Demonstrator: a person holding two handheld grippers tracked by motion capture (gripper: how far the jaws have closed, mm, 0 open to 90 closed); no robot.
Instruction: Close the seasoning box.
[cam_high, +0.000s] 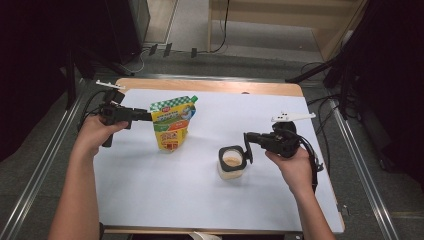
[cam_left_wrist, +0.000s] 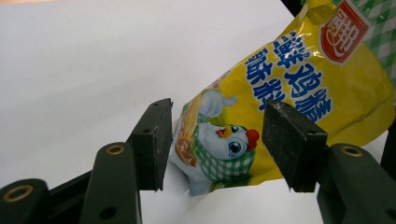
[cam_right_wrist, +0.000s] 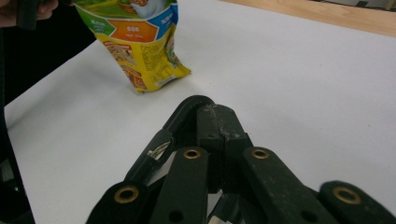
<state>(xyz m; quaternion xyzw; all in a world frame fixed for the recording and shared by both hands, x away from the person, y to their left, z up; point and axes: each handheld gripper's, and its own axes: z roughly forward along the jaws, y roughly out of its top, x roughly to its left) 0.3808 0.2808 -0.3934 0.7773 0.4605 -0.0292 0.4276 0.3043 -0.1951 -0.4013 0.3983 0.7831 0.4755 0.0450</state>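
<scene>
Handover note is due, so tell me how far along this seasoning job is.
Done: the jar stands open, with pale powder showing inside.
In hand: the right gripper is shut on the black lid, held upright by the jar's rim. The left gripper has its fingers either side of the yellow pouch, apparently not yet pressing on it.
Left: probably gripping the pouch and bringing it to the jar.

Two black jaws of the right gripper (cam_right_wrist: 218, 122) pressed together, pads meeting, with a black curved piece (a lid's rim, by its look) (cam_right_wrist: 184, 114) caught between them and arching off to the left. Beyond, on the white table cover (cam_right_wrist: 289, 79), a yellow seasoning pouch (cam_right_wrist: 140, 42) standing tilted, its bottom edge touching the cover. Bare wooden table edge (cam_right_wrist: 355, 18) along the top right.
</scene>
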